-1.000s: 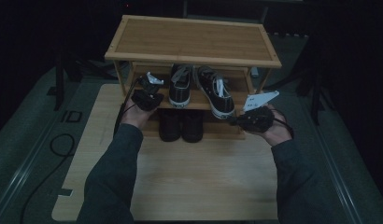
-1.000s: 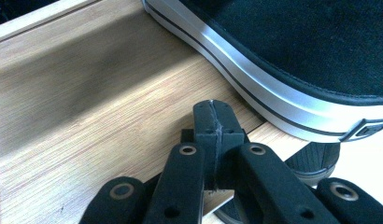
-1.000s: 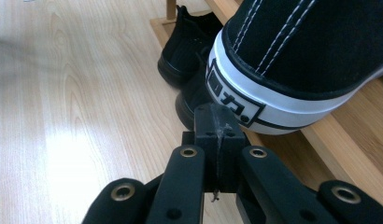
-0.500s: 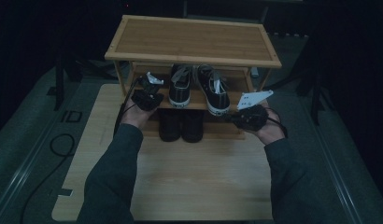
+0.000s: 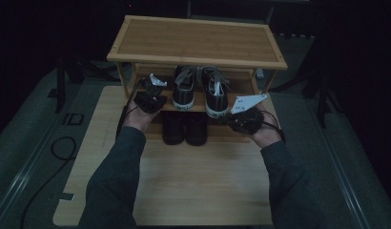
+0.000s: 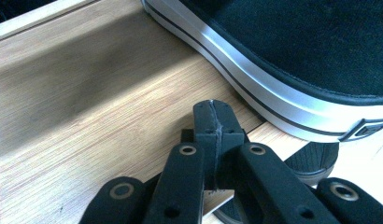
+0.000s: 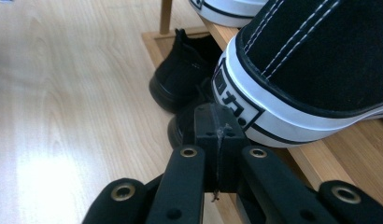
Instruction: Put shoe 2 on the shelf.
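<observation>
Holding two sneakers, the rack shelf tops black shoes.

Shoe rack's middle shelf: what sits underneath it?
Under the middle shelf stands a pair of plain black shoes, heels toward the person. Their toes run back beneath the shelf and are covered, as is whatever lies deeper behind them.
</observation>
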`<action>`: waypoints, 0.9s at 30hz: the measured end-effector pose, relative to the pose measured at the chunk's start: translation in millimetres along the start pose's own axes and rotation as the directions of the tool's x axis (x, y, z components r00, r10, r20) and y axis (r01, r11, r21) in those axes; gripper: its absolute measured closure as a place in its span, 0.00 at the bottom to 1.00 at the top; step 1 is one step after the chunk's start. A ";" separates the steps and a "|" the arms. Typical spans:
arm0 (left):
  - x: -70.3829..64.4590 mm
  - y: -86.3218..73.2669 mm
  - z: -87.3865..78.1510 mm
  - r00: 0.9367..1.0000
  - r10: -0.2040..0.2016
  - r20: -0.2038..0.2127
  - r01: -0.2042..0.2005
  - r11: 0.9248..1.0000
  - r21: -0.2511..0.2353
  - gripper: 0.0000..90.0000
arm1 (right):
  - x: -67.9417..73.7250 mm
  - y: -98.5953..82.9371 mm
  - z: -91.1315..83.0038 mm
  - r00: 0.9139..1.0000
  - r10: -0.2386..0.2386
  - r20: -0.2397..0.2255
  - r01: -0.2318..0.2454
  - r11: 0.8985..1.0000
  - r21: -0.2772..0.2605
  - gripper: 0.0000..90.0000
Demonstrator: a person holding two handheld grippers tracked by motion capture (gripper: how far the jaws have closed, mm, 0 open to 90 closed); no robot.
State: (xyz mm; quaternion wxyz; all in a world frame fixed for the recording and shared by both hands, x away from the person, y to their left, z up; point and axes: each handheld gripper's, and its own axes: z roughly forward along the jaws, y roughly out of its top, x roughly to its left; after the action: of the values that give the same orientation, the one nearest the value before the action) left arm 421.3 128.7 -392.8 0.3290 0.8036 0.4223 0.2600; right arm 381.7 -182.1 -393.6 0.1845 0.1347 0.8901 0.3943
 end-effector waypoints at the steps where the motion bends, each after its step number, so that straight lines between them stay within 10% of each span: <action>1: 0.0 0.0 0.0 1.000 0.000 0.000 0.000 1.000 0.000 1.00 | 0.0 0.0 0.0 1.000 0.000 0.000 0.000 1.000 0.000 1.00; 27: 0.7 -0.1 0.0 1.000 -0.001 0.005 0.001 1.000 -0.001 1.00 | 3.0 8.7 15.8 0.999 0.016 0.041 -0.014 0.999 -0.036 1.00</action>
State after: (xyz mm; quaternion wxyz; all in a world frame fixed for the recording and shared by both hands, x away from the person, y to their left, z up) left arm 421.7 129.4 -392.8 0.3308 0.8038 0.4217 0.2581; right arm 386.7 -165.0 -397.6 0.2022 0.1463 0.8780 0.4085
